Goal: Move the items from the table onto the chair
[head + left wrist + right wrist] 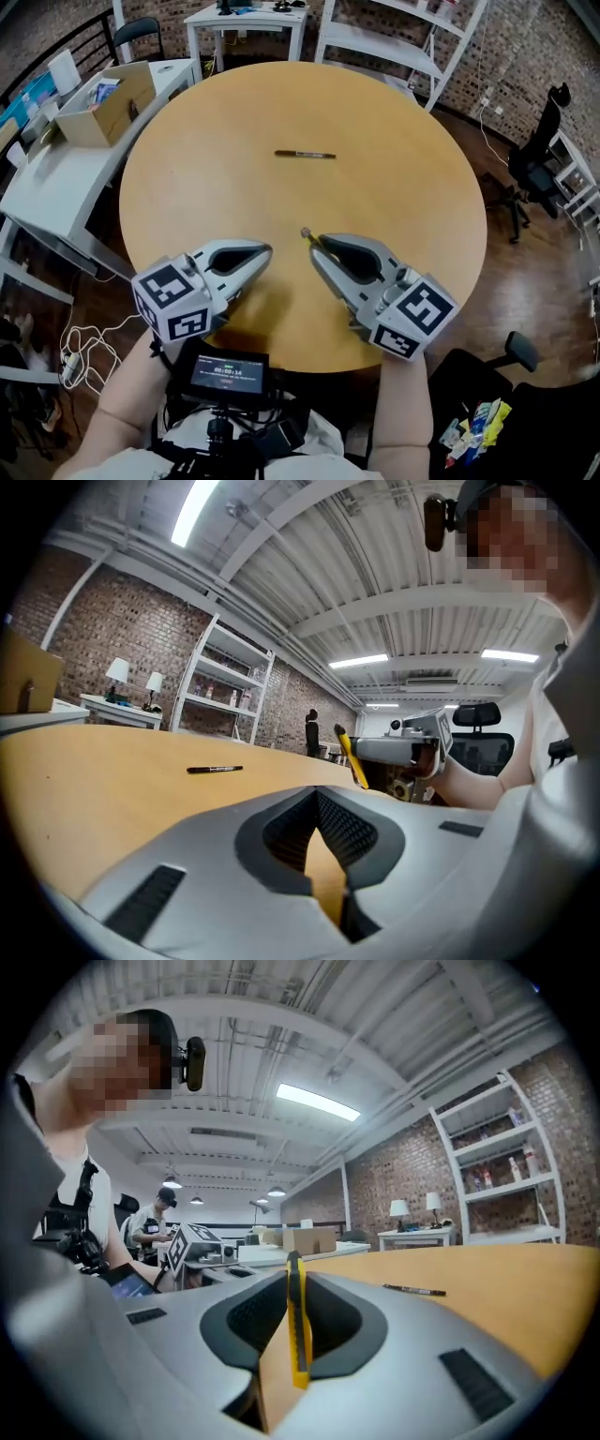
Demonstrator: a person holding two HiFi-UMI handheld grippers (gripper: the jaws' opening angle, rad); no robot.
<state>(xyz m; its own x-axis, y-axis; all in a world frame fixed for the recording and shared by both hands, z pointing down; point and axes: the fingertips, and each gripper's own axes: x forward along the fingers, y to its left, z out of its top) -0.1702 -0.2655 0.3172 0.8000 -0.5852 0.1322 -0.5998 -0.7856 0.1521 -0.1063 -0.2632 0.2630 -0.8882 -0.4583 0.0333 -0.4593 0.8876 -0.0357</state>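
The left tool [265, 251] is smooth grey plastic with ribbed black pads, and its jaws are together on nothing. One slim dark pen [305, 154] lies flat on the round, pale wooden desk [403, 131], well beyond both tools. The right tool [312, 246], matching the first, is clamped on one thin yellow utility knife [296, 1326], held edge-on above the desk.
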